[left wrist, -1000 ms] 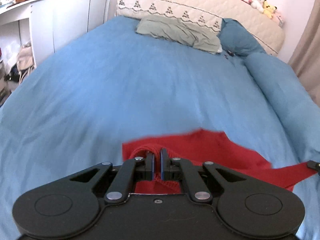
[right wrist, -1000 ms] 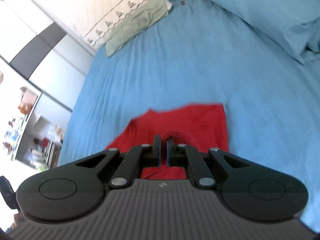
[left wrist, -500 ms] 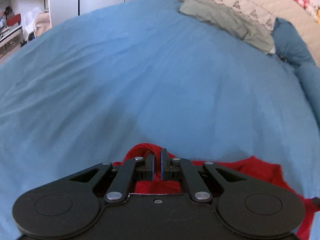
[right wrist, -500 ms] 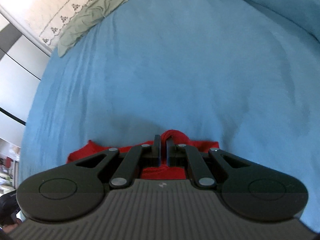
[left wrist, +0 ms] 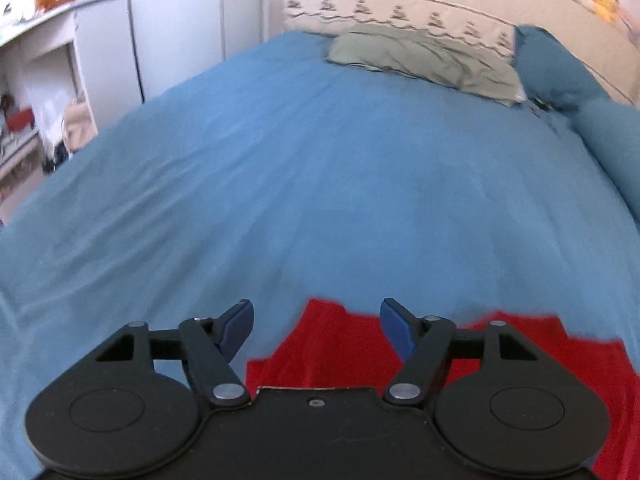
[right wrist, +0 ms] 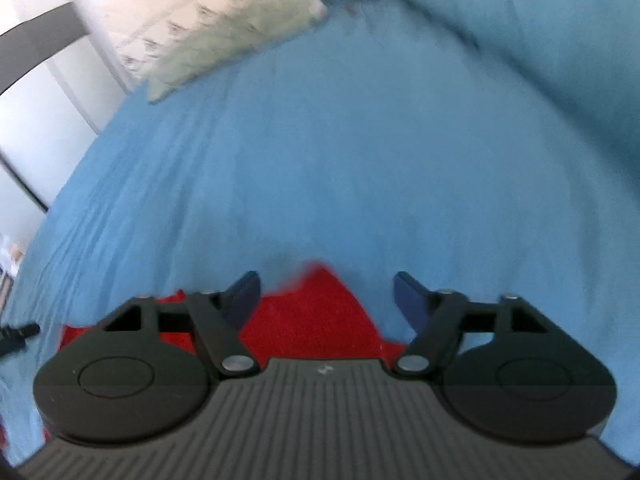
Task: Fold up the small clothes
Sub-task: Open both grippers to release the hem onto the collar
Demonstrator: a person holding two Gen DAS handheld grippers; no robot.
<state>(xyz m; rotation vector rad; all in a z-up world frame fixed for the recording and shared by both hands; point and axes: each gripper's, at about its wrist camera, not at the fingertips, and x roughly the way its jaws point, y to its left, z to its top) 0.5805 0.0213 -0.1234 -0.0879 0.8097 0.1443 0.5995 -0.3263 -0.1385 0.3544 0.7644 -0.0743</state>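
Left wrist view: both grippers just let go of the red garment (left wrist: 340, 348) on the blue bedsheet (left wrist: 320, 180).

Your left gripper (left wrist: 316, 320) has its jaws wide, having just been opening, with a peak of red cloth lying loose between them but not pinched. Same story on the right gripper (right wrist: 326, 292): jaws spread wide after opening, a red point between them, nothing held. The garment sits on the near part of the bedsheet, well apart from the grey-green pillow (left wrist: 424, 60) at the far end. If this fold is meant to stay, I'd lift both grippers away cleanly so the pads don't snag and drag the edge back. Then check that the edges line up before you grab the next fold.
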